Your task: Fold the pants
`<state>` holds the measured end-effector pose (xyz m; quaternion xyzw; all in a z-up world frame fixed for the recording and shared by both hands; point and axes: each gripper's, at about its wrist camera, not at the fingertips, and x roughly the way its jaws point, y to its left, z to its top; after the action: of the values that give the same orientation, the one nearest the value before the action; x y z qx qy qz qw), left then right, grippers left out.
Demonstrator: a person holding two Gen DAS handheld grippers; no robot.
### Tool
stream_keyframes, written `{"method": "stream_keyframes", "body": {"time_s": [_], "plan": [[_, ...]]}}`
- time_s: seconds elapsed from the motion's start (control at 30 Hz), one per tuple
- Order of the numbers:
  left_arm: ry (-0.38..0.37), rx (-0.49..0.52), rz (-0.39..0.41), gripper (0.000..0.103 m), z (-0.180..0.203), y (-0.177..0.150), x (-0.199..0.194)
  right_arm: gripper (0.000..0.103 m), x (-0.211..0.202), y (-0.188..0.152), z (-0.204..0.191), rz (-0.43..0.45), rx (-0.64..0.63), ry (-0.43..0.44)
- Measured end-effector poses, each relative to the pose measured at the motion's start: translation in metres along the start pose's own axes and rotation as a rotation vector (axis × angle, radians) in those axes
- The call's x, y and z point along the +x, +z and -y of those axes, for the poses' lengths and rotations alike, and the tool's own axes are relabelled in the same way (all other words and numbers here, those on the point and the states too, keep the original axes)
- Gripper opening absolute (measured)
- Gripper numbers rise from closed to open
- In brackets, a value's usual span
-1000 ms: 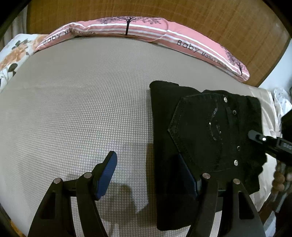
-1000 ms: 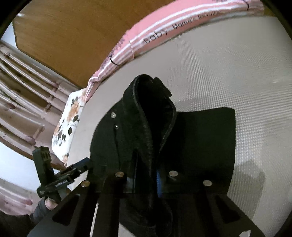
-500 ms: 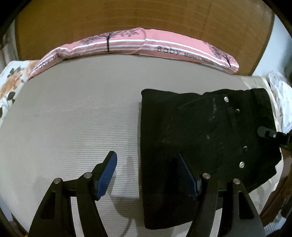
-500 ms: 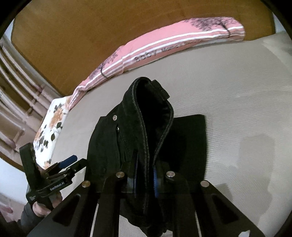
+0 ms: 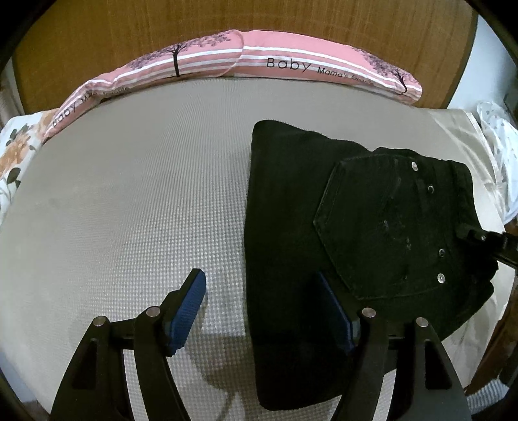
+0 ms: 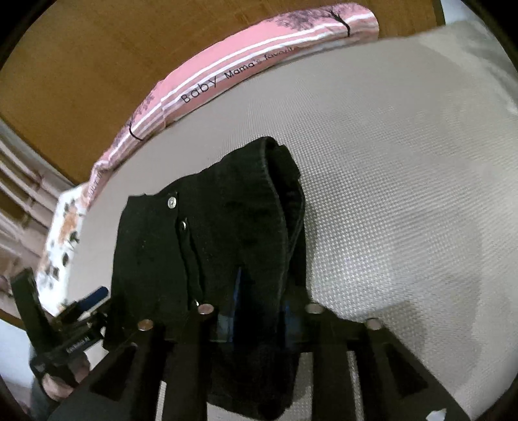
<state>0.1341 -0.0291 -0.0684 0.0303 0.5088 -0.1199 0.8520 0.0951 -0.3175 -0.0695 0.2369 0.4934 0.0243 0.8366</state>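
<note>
A pair of black pants, folded into a thick rectangle, lay on a bed covered in a grey-beige textured sheet. No containers were visible. The pants sat toward the right side of the bed as seen from the left wrist camera, with a back pocket and small metal rivets facing up.

The left tongs stood wide apart, holding nothing. Their left blue pad hovered over bare sheet just beside the pants' left edge, while the right blue pad sat over the dark cloth near the pocket's lower corner; whether it touched the fabric could not be told.

The right tongs were clamped on the pants, pinching a raised ridge of the waistband end between their blue pads, so that part of the fabric stood up off the bed. In the left wrist view their black tip reached in from the right edge onto the pants.

A long pink striped pillow printed with "Baby" lay along the wooden headboard. A floral pillow sat at the far left.
</note>
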Motion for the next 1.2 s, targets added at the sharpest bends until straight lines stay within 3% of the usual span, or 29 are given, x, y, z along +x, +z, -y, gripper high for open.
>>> {"method": "stream_keyframes", "body": {"time_s": [0.27,0.4,0.53,0.73,0.93,1.0,1.2], "plan": [[-0.018,-0.005,-0.005,0.075,-0.002,-0.009,-0.001,0.033,-0.020,-0.028,0.005,-0.027,0.043,0.035],[-0.021,-0.013,-0.009,0.075,-0.003,-0.012,-0.004,0.020,-0.032,-0.035,-0.010,-0.003,-0.036,0.000],[-0.029,-0.006,-0.012,0.075,-0.003,-0.015,-0.006,0.018,-0.041,-0.039,-0.017,0.015,-0.045,-0.011],[-0.028,0.014,-0.021,0.077,-0.001,-0.021,-0.001,0.019,-0.029,-0.051,0.000,-0.030,0.024,-0.013],[-0.023,0.002,-0.017,0.082,-0.002,-0.023,0.002,0.029,-0.027,-0.052,0.004,-0.032,0.046,-0.022],[-0.037,-0.019,-0.025,0.083,-0.006,-0.023,0.003,0.043,-0.027,-0.052,0.008,-0.027,0.068,-0.033],[-0.060,-0.041,-0.034,0.083,-0.011,-0.020,-0.001,0.048,-0.031,-0.048,0.005,-0.013,0.049,-0.056]]}}
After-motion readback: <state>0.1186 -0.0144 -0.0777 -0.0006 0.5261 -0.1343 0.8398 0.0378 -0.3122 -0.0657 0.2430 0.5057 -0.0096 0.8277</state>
